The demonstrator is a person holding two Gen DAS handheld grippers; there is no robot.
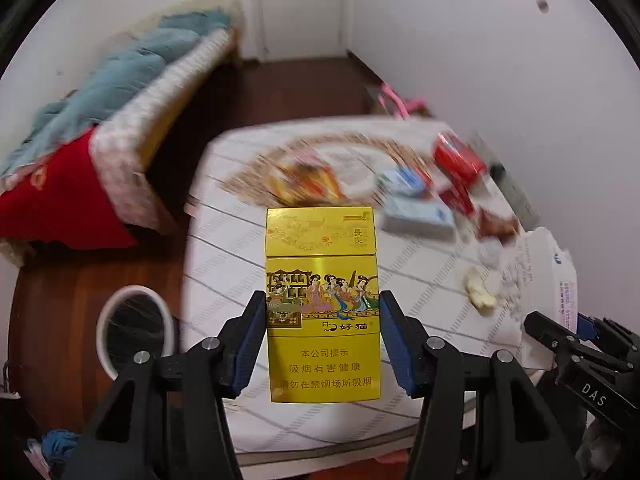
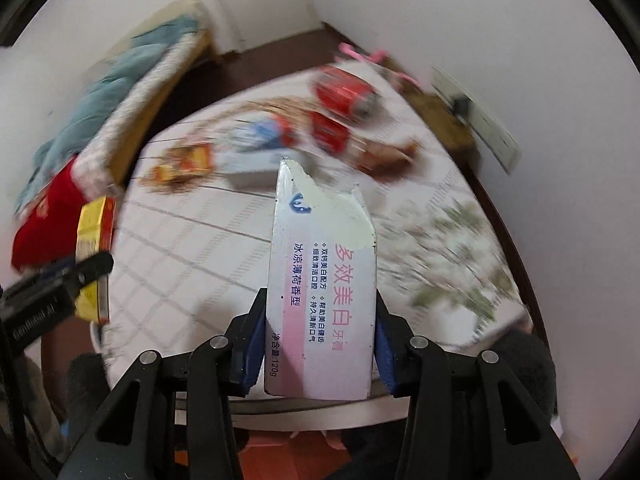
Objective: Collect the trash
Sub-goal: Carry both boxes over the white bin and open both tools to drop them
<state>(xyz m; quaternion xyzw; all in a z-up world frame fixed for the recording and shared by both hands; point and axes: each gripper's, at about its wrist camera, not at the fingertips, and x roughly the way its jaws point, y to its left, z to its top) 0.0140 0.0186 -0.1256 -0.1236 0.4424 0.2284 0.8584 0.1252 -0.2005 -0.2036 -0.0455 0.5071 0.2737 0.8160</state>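
My left gripper is shut on a yellow cigarette pack, held upright above the table. The same pack shows at the left of the right wrist view. My right gripper is shut on a white and pink toothpaste box with a torn top end, also lifted off the table. That box appears at the right edge of the left wrist view, with the right gripper's fingers on it. Several pieces of litter stay on the table: red packs, a blue and white box, crumpled wrappers.
A white bin with a dark inside stands on the wooden floor left of the table. A bed with a blue blanket and a red cloth lies further left. White walls close the right side and the back.
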